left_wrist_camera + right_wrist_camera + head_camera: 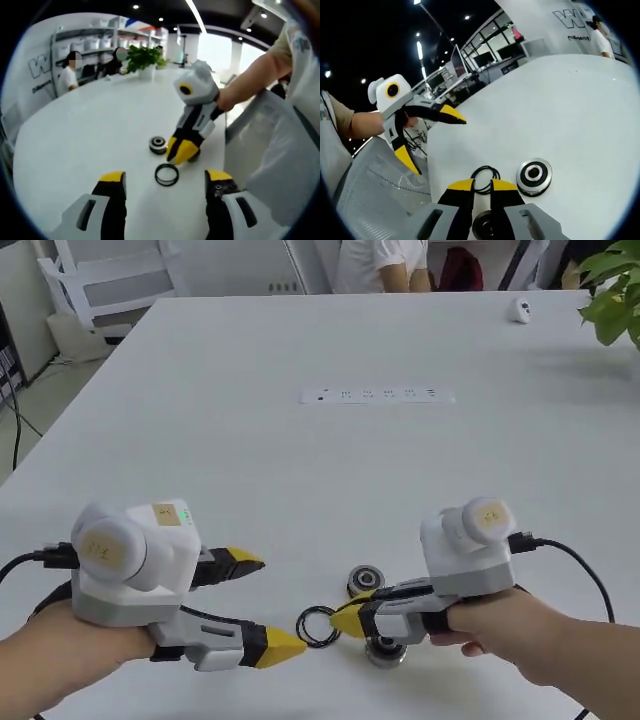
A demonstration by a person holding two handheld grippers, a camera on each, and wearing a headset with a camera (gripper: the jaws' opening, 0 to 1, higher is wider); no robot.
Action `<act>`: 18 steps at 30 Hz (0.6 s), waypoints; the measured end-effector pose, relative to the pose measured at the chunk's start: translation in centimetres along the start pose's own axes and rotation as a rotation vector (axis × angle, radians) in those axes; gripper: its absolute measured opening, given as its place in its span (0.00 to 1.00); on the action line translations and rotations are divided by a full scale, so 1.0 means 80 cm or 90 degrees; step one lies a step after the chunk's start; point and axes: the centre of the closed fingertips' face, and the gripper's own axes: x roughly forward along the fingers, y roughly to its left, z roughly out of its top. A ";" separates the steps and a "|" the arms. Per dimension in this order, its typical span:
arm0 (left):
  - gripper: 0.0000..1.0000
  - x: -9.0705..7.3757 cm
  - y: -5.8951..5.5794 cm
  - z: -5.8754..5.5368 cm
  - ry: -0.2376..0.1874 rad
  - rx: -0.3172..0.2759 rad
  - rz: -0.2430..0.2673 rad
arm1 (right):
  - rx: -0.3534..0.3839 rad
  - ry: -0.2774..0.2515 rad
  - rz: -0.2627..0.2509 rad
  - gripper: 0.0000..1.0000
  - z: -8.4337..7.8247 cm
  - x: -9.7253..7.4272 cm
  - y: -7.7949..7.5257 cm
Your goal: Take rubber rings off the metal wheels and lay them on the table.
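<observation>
One rubber ring (318, 626): flat on the worktop (300, 470).
Left hand-held gripper (275, 602): jaws wide open.
Right hand-held gripper (342, 620): tips at ring — cannot tell if gripping.
Metal wheel (365, 578): just beside ring.

Looks like an open-plan office. Shown by a long white desk (300, 460) with a socket strip (377, 395) set in far across, a potted plant (615, 290) far right, shelves (80, 45) of white bins, recessed ceiling lights (136, 7), and people (67, 75) seated beyond.

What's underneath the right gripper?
A metal wheel on the table. The right gripper covers most of its top, so that part cannot be seen.
</observation>
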 end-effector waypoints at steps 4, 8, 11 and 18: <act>0.64 -0.001 0.001 0.000 0.002 0.001 0.000 | -0.015 -0.009 -0.001 0.11 0.005 -0.004 0.001; 0.64 0.000 0.001 0.001 0.003 0.000 0.001 | -0.015 -0.028 -0.005 0.16 0.014 -0.009 -0.002; 0.64 0.001 0.002 0.001 0.005 0.001 0.000 | -0.023 -0.037 -0.011 0.18 0.019 -0.015 -0.004; 0.64 0.004 0.004 0.003 0.008 0.001 -0.002 | -0.032 -0.057 -0.026 0.24 0.026 -0.024 -0.011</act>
